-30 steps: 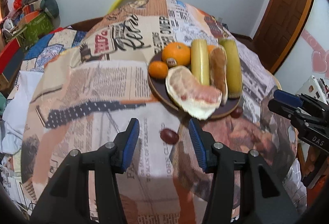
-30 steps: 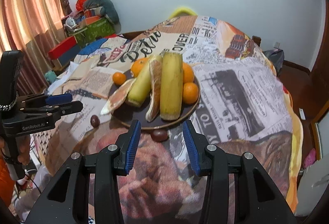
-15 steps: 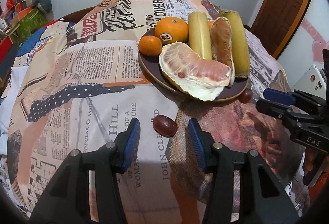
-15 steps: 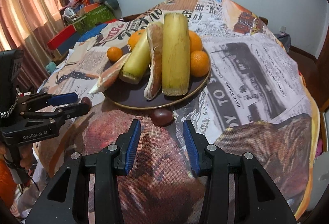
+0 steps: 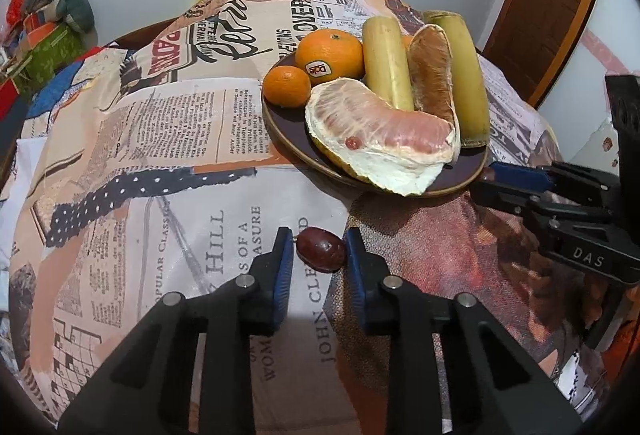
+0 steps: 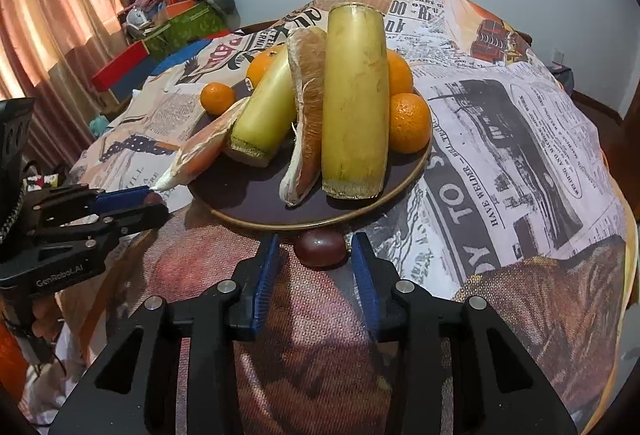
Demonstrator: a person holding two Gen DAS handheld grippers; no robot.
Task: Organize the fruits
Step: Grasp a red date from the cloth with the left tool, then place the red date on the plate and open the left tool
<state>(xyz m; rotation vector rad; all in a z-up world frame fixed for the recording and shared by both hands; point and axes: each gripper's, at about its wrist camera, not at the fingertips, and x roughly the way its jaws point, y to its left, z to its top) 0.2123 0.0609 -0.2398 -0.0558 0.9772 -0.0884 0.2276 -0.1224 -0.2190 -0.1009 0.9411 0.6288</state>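
A newsprint-patterned cloth (image 5: 168,139) covers the table. Each gripper straddles a loose red date beside the brown plate (image 6: 256,203), jaws apart. The left gripper (image 5: 320,247) should shut gently across its date (image 5: 321,249), whose long axis lies crosswise; the right gripper (image 6: 316,251) likewise, on the date (image 6: 321,248) touching the rim.

My pads (image 5: 282,267) are blue. The cloth (image 5: 168,155) has newspaper print. The plate (image 6: 256,199) is dark brown, the oranges (image 5: 330,53) orange, the dates (image 5: 321,249) dark red.
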